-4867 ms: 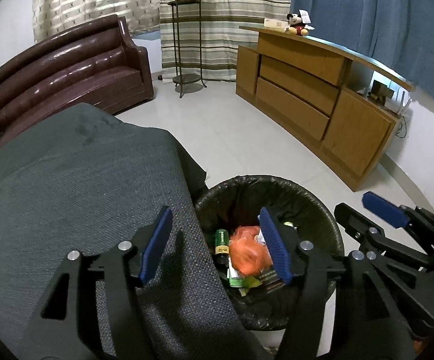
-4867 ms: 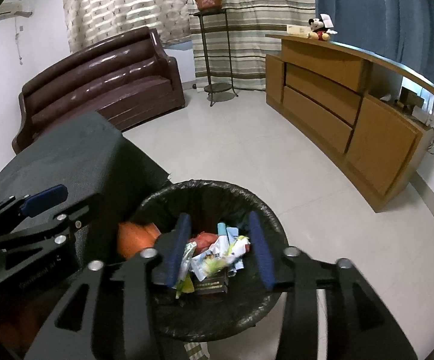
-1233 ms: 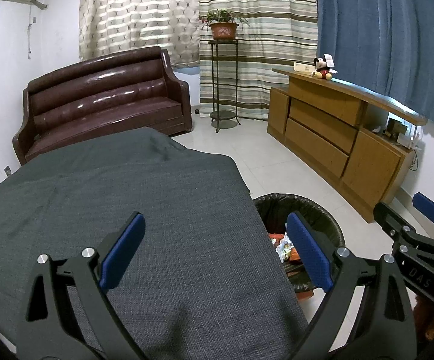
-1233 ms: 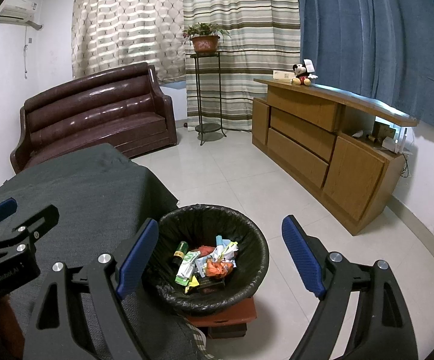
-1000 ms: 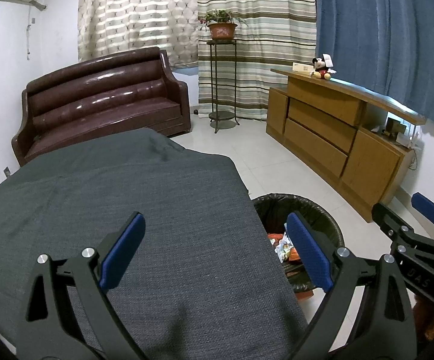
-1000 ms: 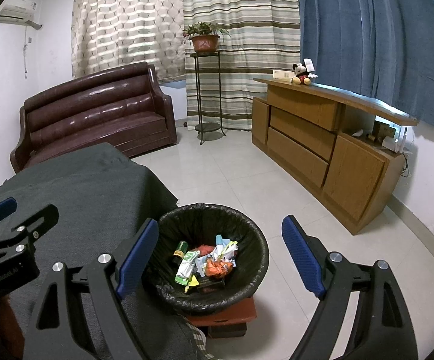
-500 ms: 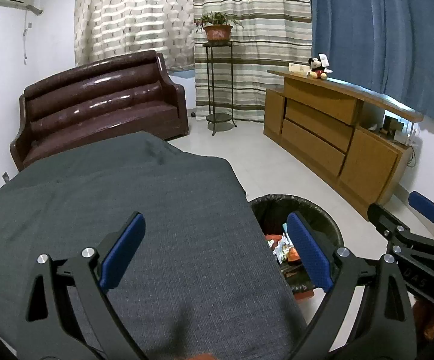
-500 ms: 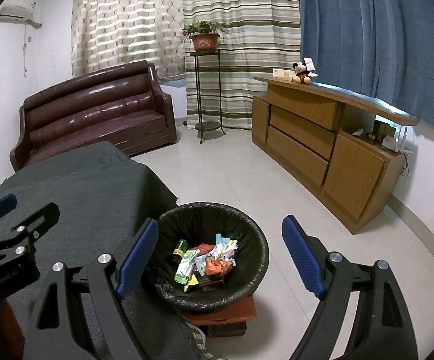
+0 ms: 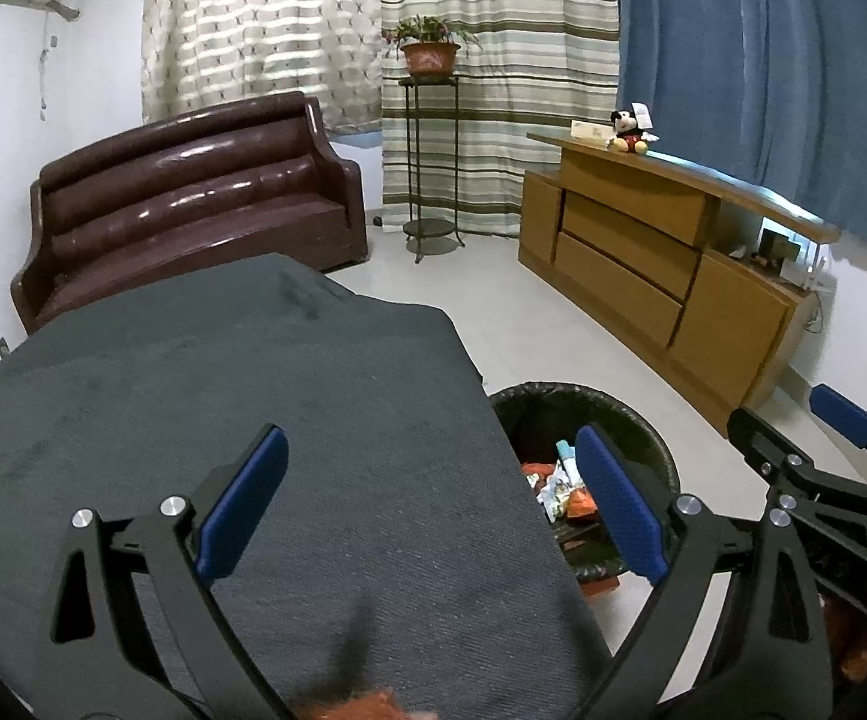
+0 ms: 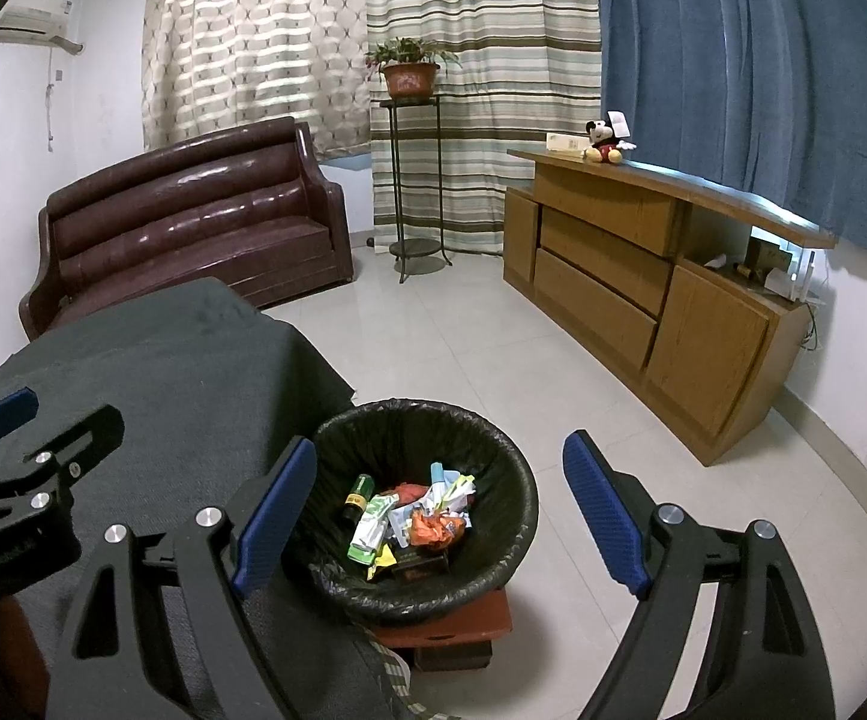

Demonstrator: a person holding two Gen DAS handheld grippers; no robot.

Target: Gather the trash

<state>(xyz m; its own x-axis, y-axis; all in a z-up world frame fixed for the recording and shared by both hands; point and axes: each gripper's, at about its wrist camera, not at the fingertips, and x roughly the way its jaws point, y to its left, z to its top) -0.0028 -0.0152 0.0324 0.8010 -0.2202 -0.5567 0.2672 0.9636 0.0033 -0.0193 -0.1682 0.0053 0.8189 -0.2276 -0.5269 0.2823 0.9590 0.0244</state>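
Right claw (image 10: 442, 507) spread, wrappers in bin (image 10: 511, 531)

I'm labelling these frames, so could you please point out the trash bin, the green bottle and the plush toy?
trash bin (image 10: 511, 468): right wrist view, far right rim.
green bottle (image 10: 356, 497): right wrist view, body.
plush toy (image 10: 604, 141): right wrist view, torso.

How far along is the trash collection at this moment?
Done: wrappers and a small green bottle lie in the black-lined bin. In hand: nothing; the left gripper and right gripper are open and empty. Left: no loose trash shows on the grey-covered table, so the job looks finished.
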